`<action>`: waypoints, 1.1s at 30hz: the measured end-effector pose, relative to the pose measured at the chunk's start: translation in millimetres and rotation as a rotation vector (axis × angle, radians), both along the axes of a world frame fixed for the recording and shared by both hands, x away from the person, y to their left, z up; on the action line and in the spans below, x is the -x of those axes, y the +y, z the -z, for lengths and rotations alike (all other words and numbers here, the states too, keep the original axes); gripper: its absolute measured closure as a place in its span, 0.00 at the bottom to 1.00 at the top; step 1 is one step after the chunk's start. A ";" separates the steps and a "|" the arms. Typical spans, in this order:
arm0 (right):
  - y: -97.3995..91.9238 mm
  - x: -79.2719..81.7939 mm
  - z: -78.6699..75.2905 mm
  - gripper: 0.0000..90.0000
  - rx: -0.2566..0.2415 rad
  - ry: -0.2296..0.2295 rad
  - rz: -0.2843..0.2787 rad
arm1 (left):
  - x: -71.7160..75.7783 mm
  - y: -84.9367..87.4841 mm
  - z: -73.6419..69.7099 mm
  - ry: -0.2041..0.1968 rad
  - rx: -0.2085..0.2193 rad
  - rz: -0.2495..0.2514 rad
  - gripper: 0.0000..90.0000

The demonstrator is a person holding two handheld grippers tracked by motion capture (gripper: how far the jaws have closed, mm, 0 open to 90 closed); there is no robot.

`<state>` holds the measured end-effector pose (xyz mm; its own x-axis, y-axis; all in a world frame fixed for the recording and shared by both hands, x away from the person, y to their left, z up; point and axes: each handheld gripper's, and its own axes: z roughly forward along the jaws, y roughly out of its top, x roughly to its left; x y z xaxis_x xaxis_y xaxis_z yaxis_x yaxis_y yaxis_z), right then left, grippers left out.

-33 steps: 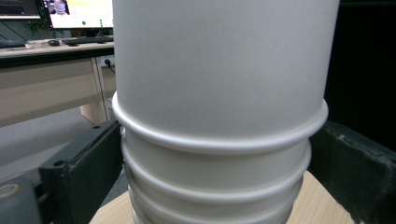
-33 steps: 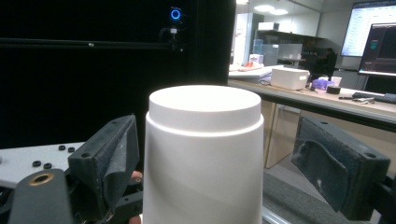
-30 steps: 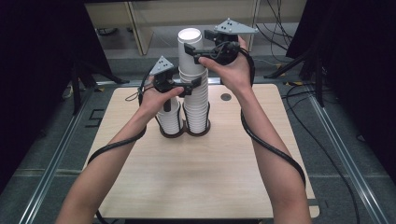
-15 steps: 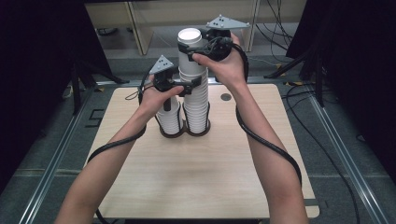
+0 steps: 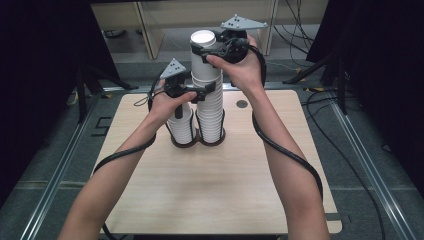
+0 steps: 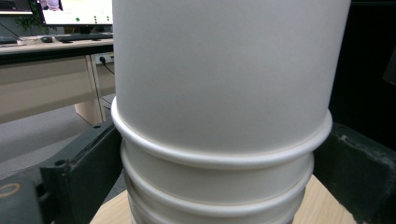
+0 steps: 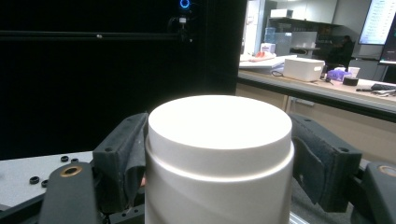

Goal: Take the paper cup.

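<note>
— What have you got on screen?

— I've got two stacks of upturned white paper cups standing side by side toward the far middle of the wooden worktop (image 5: 210,200), each in a dark ring holder. The tall stack (image 5: 210,107) is on the right, the short stack (image 5: 182,127) just beside it on the left, and the two holders touch.

— Where's my left gripper?

— The left gripper (image 5: 204,92) sits about midway up the tall stack. In the left gripper view its black fingers (image 6: 81,172) stand on either side of the cups, pressed against the wall just under a rolled rim, so I read it as holding the tall stack (image 6: 224,116) steady.

— And the right?

— The right gripper (image 5: 202,50) is up at the very top. Its fingers (image 7: 122,158) clamp both sides of the topmost cup (image 7: 219,154), whose flat white base faces up. In the high view that topmost cup (image 5: 203,45) is in line with the column below it; I cannot tell whether it has cleared the cup beneath.

— Anything else on the worktop?

— A small dark round spot (image 5: 242,104) right of the stacks.
</note>
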<state>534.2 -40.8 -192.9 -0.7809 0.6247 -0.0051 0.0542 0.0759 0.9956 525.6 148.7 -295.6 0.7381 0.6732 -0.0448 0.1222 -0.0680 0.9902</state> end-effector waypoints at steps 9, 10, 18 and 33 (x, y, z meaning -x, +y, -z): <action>-1.2 0.0 -4.0 0.30 -0.007 -0.023 -0.002 | -0.4 0.5 -0.2 -0.002 -0.009 0.001 0.05; -1.4 0.2 -5.6 0.30 -0.015 -0.025 -0.004 | -0.5 0.4 -0.2 -0.002 -0.008 0.001 0.05; -2.8 2.3 -11.9 0.30 -0.044 -0.037 -0.006 | -0.7 0.6 -0.5 -0.002 -0.012 0.002 0.05; -8.2 3.7 -22.6 0.30 -0.087 -0.056 -0.011 | -1.2 0.8 -1.0 -0.004 -0.019 0.004 0.05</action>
<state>530.5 -49.0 -170.3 -0.7875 0.6163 0.0052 -0.0016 -0.0104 0.9999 526.9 149.5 -294.5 0.7409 0.6710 -0.0291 0.1177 -0.0871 0.9892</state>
